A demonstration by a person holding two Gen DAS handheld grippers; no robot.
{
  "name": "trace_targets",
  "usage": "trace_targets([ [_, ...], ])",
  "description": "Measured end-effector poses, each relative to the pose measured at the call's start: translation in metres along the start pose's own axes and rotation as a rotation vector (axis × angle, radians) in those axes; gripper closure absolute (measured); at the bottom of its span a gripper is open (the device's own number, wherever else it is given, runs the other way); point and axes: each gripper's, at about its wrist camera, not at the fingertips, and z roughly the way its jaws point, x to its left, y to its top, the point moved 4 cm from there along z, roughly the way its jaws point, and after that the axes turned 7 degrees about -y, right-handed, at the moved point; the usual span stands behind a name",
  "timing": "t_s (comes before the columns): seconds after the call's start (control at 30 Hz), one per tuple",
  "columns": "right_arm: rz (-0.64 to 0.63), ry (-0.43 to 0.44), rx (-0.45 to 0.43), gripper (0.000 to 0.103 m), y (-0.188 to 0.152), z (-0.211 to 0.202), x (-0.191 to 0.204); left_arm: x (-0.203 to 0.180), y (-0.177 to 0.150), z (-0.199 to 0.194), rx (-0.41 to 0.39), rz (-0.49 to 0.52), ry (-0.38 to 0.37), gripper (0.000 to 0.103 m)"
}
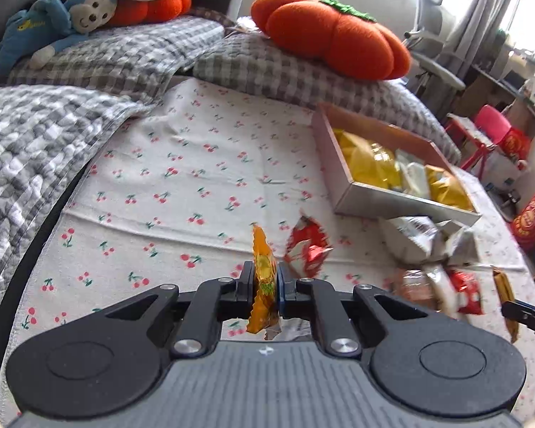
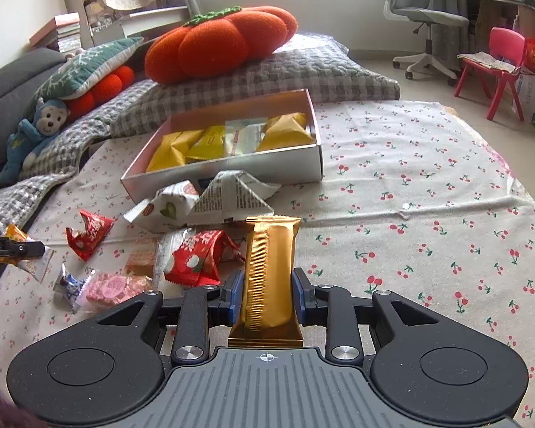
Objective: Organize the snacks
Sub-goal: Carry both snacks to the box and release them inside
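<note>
My left gripper (image 1: 265, 281) is shut on an orange snack packet (image 1: 264, 278), held edge-on above the cherry-print cloth. My right gripper (image 2: 267, 292) is shut on a long gold snack bar (image 2: 269, 278). An open cardboard box (image 2: 232, 174) holds several yellow packets and a white one; it also shows in the left wrist view (image 1: 392, 201) at right. Loose snacks lie in front of the box: white printed packets (image 2: 210, 203), red packets (image 2: 89, 235), a pink one (image 2: 116, 287). The left gripper with its orange packet shows at the left edge (image 2: 21, 248).
Orange pumpkin cushion (image 2: 217, 42) sits on grey checked pillows behind the box. A blue monkey toy (image 1: 53, 21) lies at far left. An office chair (image 2: 424, 18) and a pink child's chair (image 2: 495, 67) stand on the floor beyond the bed.
</note>
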Motion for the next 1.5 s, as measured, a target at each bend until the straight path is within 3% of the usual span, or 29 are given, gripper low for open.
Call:
trace_targets([
  [0.27, 0.004, 0.040, -0.022, 0.076, 0.034, 0.004, 0.004, -0.050, 0.033, 0.014, 0.007, 0.038, -0.129, 0.092],
  [0.47, -0.023, 0.076, -0.020, 0.075, 0.071, 0.031, 0.017, -0.096, 0.074, 0.064, 0.028, 0.106, -0.168, 0.092],
  [0.6, -0.045, 0.098, -0.028, 0.075, 0.102, 0.057, 0.027, -0.122, 0.095, 0.105, 0.048, 0.145, -0.166, 0.092],
  [0.73, -0.056, 0.091, -0.028, 0.075, 0.132, 0.090, 0.035, -0.132, 0.111, 0.144, 0.072, 0.123, -0.185, 0.092],
  [1.0, -0.099, 0.042, 0.024, 0.075, 0.158, 0.157, 0.049, -0.130, 0.121, 0.195, 0.102, 0.160, -0.113, 0.091],
  [1.03, -0.099, 0.041, 0.024, 0.075, 0.159, 0.162, 0.050, -0.127, 0.122, 0.197, 0.101, 0.164, -0.112, 0.089],
  [1.1, -0.096, 0.043, 0.028, 0.075, 0.162, 0.170, 0.053, -0.127, 0.125, 0.196, 0.088, 0.172, -0.109, 0.075],
  [1.23, -0.064, 0.030, 0.019, 0.071, 0.163, 0.170, 0.052, -0.125, 0.123, 0.181, 0.066, 0.180, -0.100, 0.073],
  [1.37, -0.032, 0.053, -0.009, 0.071, 0.152, 0.140, 0.041, -0.108, 0.120, 0.146, 0.021, 0.141, -0.072, 0.054],
  [1.5, 0.005, 0.105, -0.009, 0.064, 0.126, 0.094, 0.023, -0.086, 0.096, 0.085, -0.035, 0.106, -0.077, 0.033],
])
